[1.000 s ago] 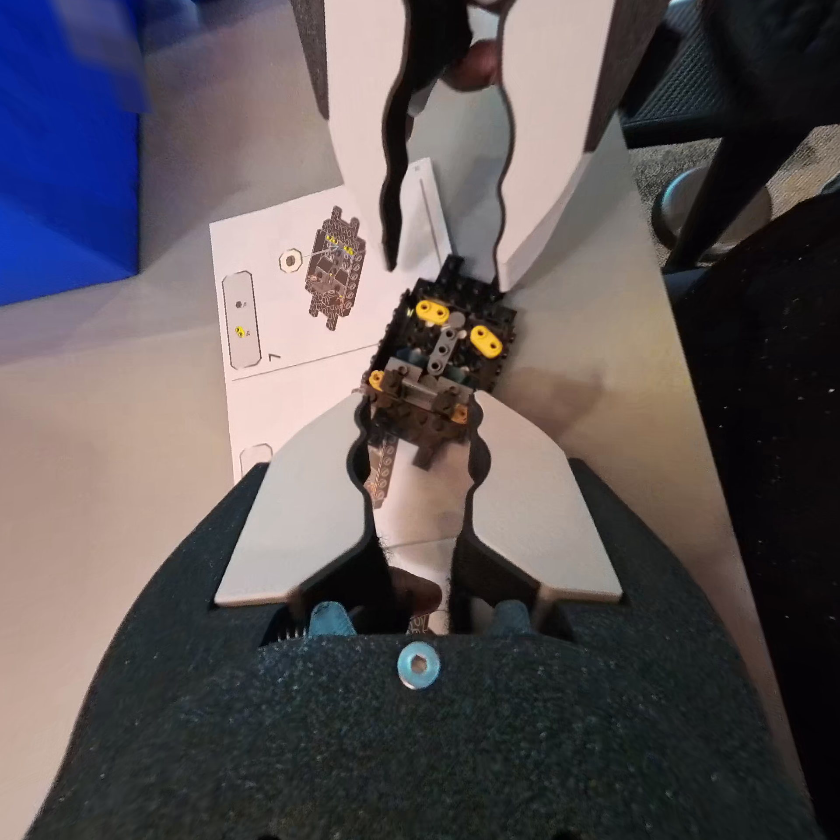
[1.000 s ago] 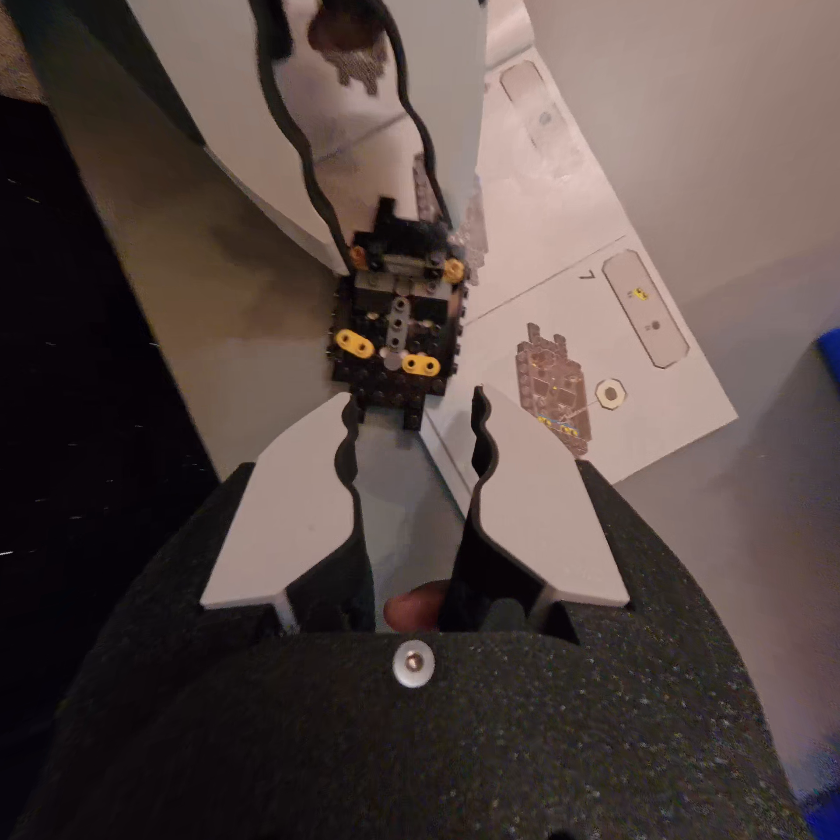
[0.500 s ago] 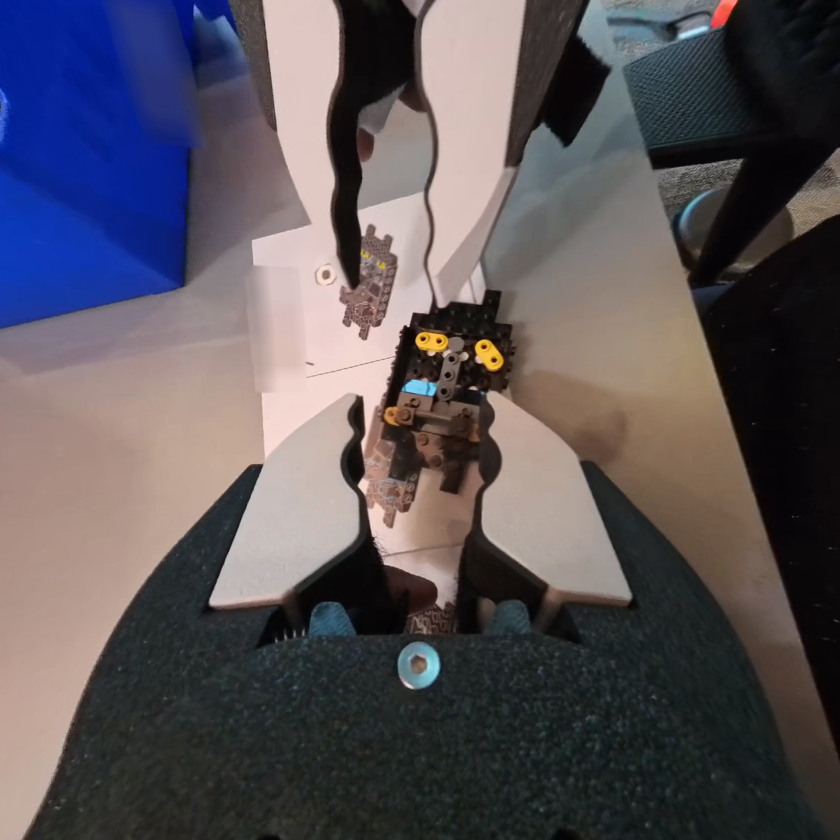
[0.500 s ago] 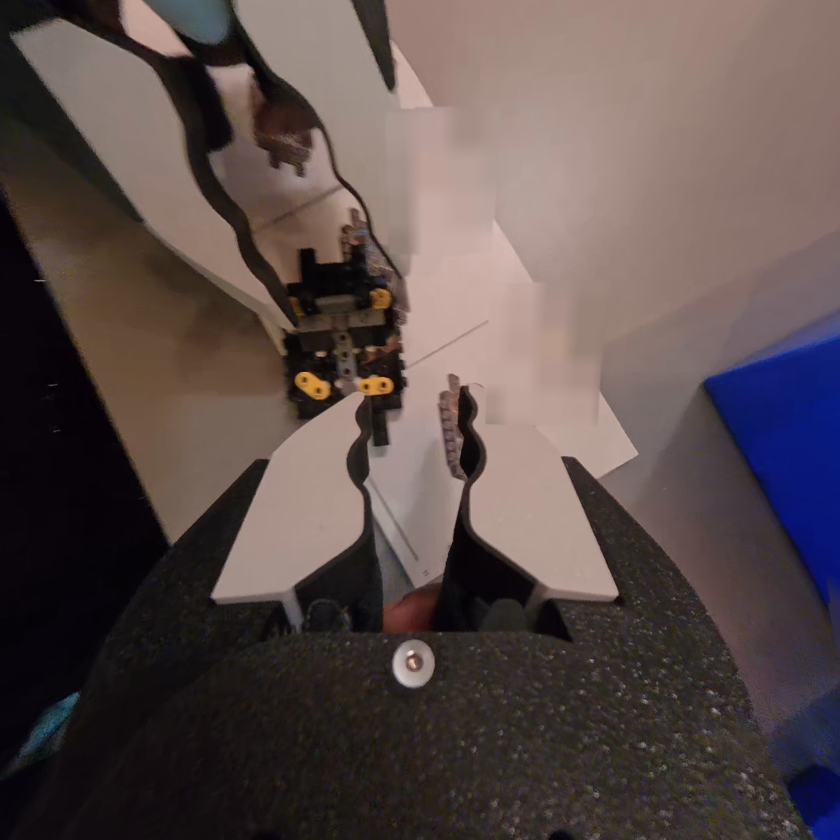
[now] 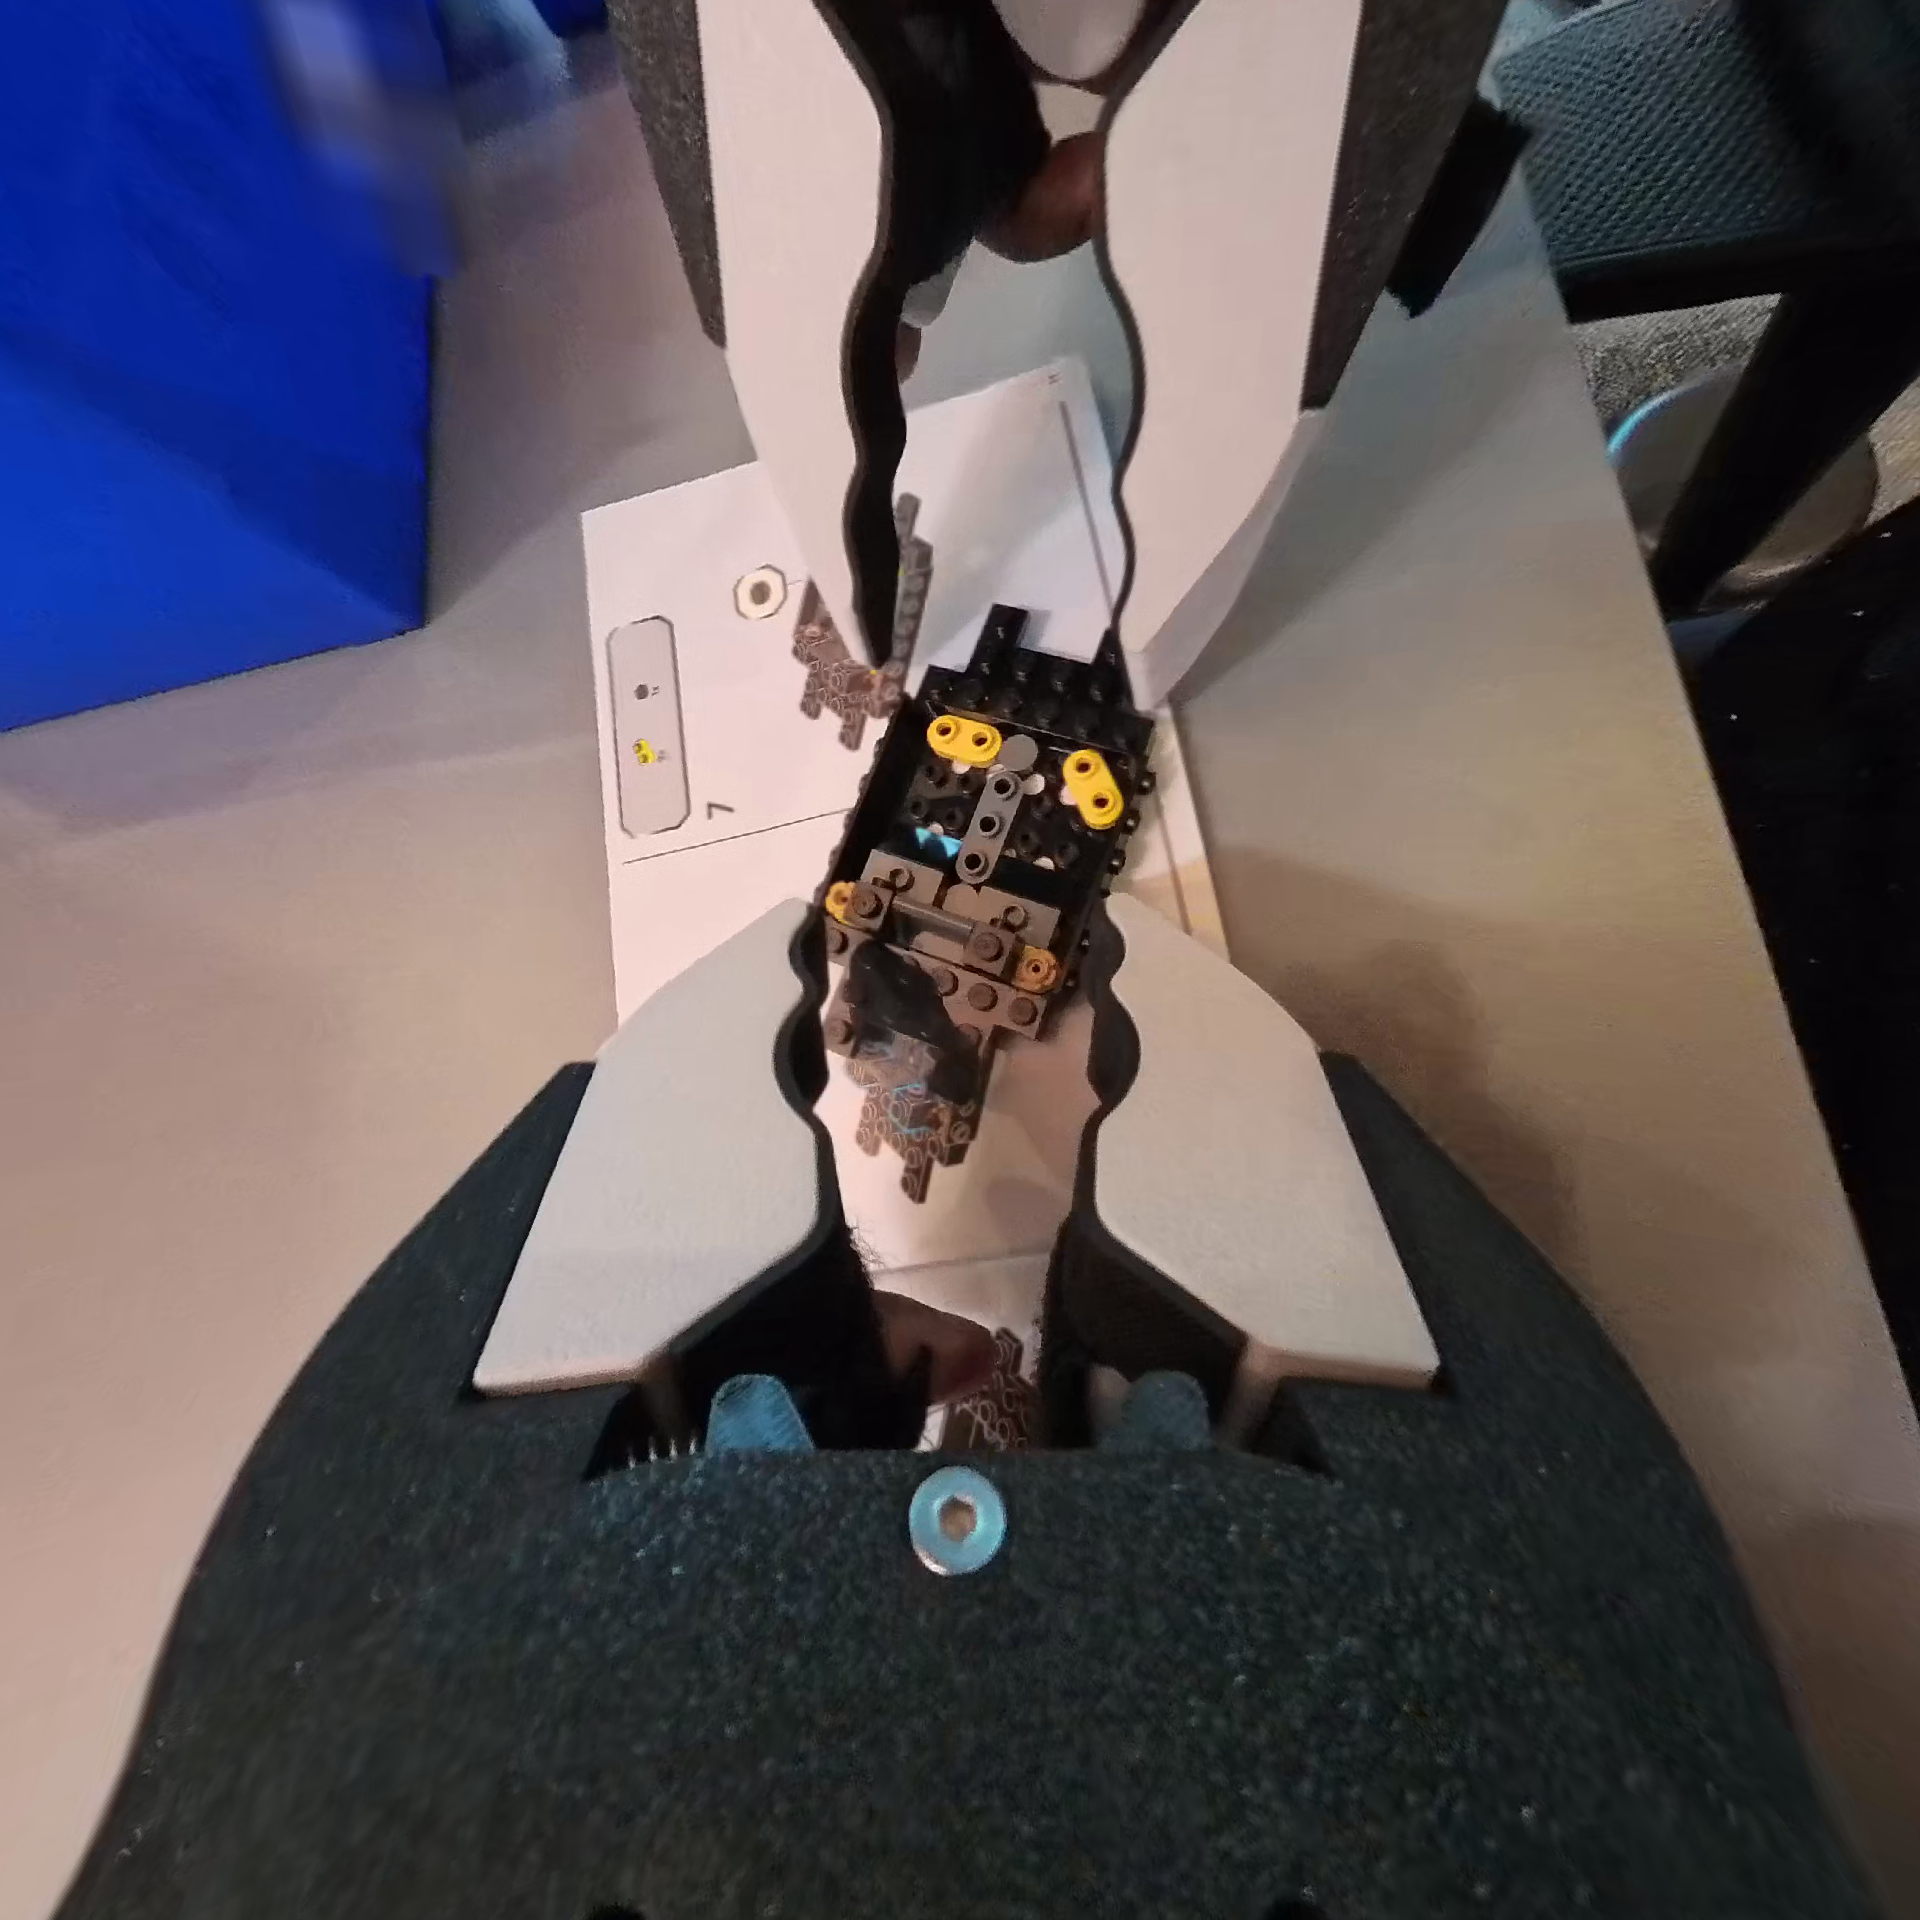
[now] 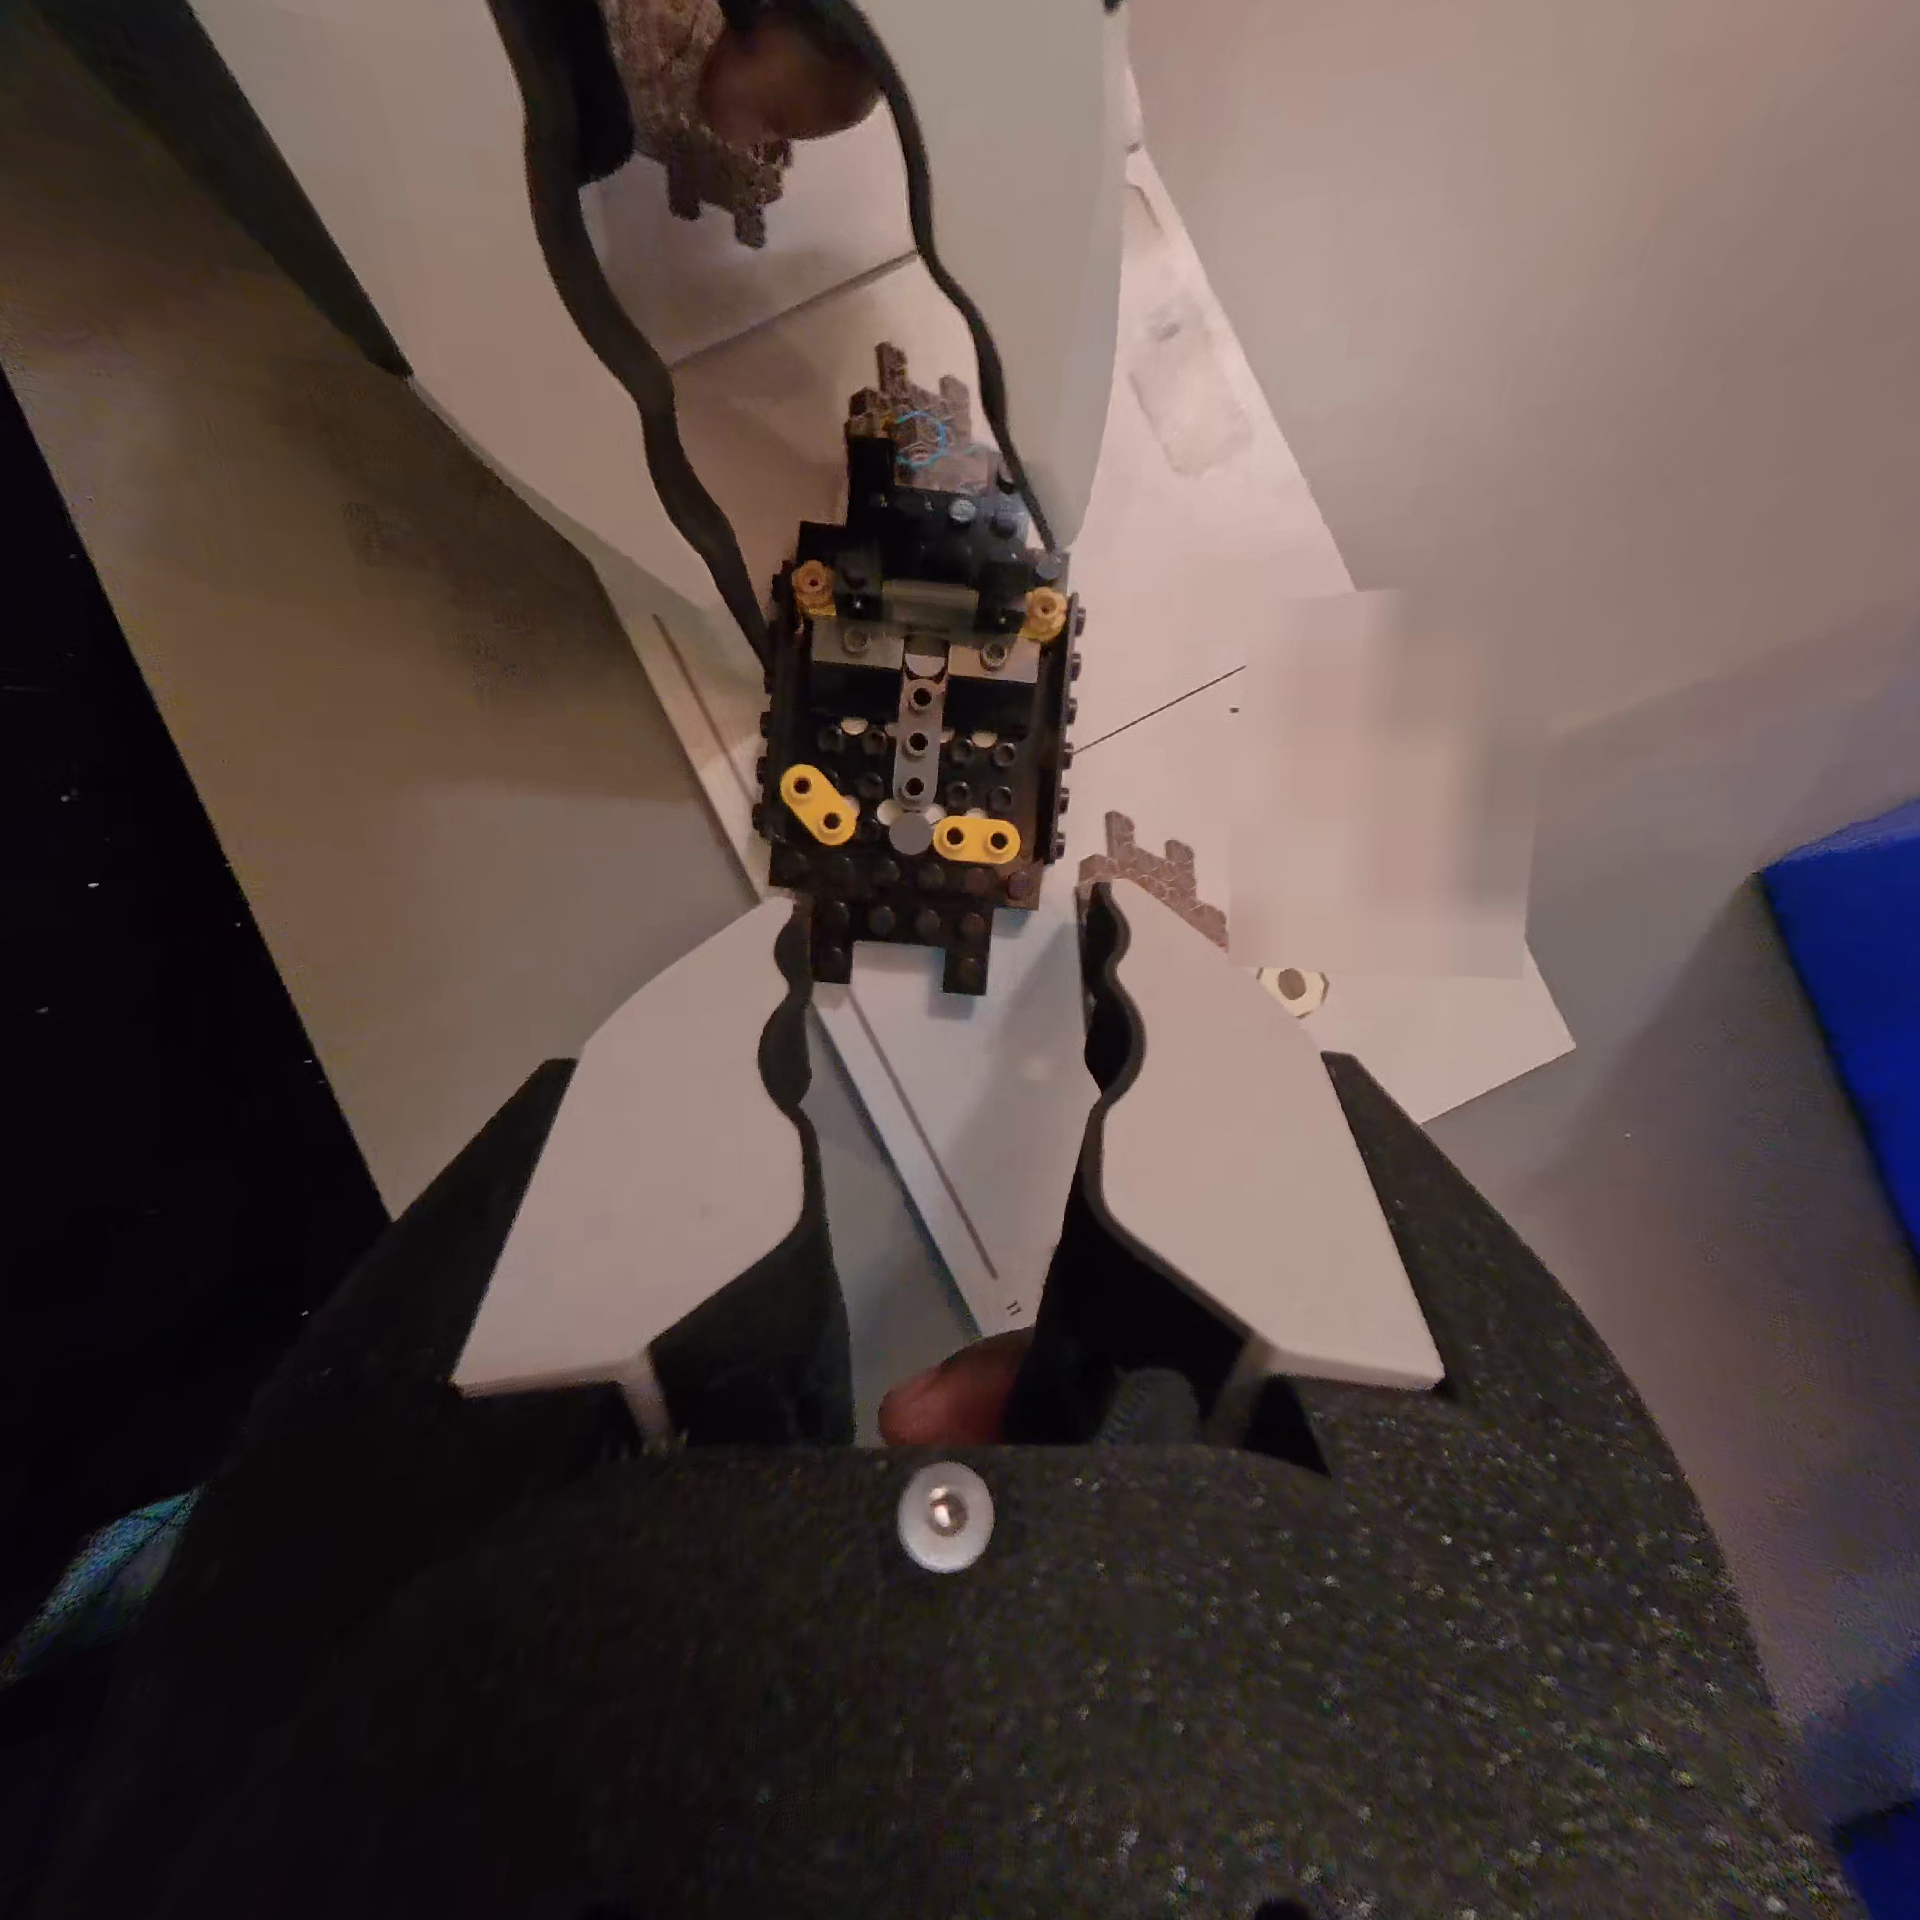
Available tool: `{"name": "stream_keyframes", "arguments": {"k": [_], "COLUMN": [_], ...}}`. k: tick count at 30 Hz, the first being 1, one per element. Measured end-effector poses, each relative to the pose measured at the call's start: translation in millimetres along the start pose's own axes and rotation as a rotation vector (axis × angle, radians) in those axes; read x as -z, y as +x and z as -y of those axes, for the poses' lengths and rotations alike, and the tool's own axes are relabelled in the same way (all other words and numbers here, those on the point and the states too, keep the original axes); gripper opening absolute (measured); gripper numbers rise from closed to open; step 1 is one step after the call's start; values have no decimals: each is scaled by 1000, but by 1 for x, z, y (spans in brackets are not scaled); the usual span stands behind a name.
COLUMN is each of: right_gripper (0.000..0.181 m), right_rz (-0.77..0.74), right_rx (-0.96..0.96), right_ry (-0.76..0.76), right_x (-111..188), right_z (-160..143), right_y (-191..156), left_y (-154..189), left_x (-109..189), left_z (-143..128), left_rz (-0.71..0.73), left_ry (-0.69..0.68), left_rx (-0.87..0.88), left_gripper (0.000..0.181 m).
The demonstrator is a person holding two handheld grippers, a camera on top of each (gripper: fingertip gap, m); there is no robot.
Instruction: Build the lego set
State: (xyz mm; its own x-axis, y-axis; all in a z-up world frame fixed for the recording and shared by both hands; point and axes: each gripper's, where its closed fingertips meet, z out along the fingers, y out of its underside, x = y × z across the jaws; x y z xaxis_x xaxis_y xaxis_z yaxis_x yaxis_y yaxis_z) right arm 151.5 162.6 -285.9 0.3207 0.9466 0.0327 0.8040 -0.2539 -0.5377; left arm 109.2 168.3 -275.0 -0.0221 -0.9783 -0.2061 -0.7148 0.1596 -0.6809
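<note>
The left gripper point(image 5: 951, 935) has its jaws spread wide, one on each side of the near end of the lego model point(image 5: 997, 821). Whether the fingertips point(image 5: 769, 966) actually press the bricks I cannot tell; they sit right at its sides. Facing it from the far end, the right gripper point(image 6: 940, 925) comes in the opposite way, its jaws also parted, tips just short of the model's point(image 6: 920, 748) studded black end, the left tip close by its corner. Neither pair is clamped on anything.

The model is a black studded block lying flat between the two sets of jaws, with two yellow rounded pieces point(image 5: 961, 736), a grey strip point(image 5: 987, 821) with holes running down its middle, and a grey bar across the end nearer the left gripper. It rests on an open instruction sheet point(image 5: 717, 748) spread over the pale tabletop point(image 5: 312, 1039).

Both tools are held low and level, pointing at each other across the model. A fingertip point(image 6: 940, 1397) shows behind the right jaws. Out beyond the sheet stands a blue box point(image 5: 187, 364), and dark chair parts point(image 5: 1714, 208) lie past the tabletop's edge.
</note>
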Motion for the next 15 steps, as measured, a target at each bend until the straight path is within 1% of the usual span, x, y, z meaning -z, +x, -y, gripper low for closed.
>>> {"name": "stream_keyframes", "arguments": {"k": [7, 9, 13, 15], "right_gripper": [49, 48, 47, 42], "right_rz": [-44, -35, -17, -28], "right_rx": [5, 15, -15, -34], "right_ry": [6, 4, 9, 14], "right_x": [-3, -3, 7, 14], "right_z": [4, 5, 6, 7], "right_y": [16, 17, 19, 24], "left_y": [-11, -12, -14, -15], "left_x": [3, 4, 9, 11], "left_z": [-1, -2, -1, -1], "left_rz": [46, 50, 65, 74], "left_ry": [22, 25, 36, 43], "left_rx": [39, 44, 48, 48], "left_gripper": [45, 45, 45, 45]}}
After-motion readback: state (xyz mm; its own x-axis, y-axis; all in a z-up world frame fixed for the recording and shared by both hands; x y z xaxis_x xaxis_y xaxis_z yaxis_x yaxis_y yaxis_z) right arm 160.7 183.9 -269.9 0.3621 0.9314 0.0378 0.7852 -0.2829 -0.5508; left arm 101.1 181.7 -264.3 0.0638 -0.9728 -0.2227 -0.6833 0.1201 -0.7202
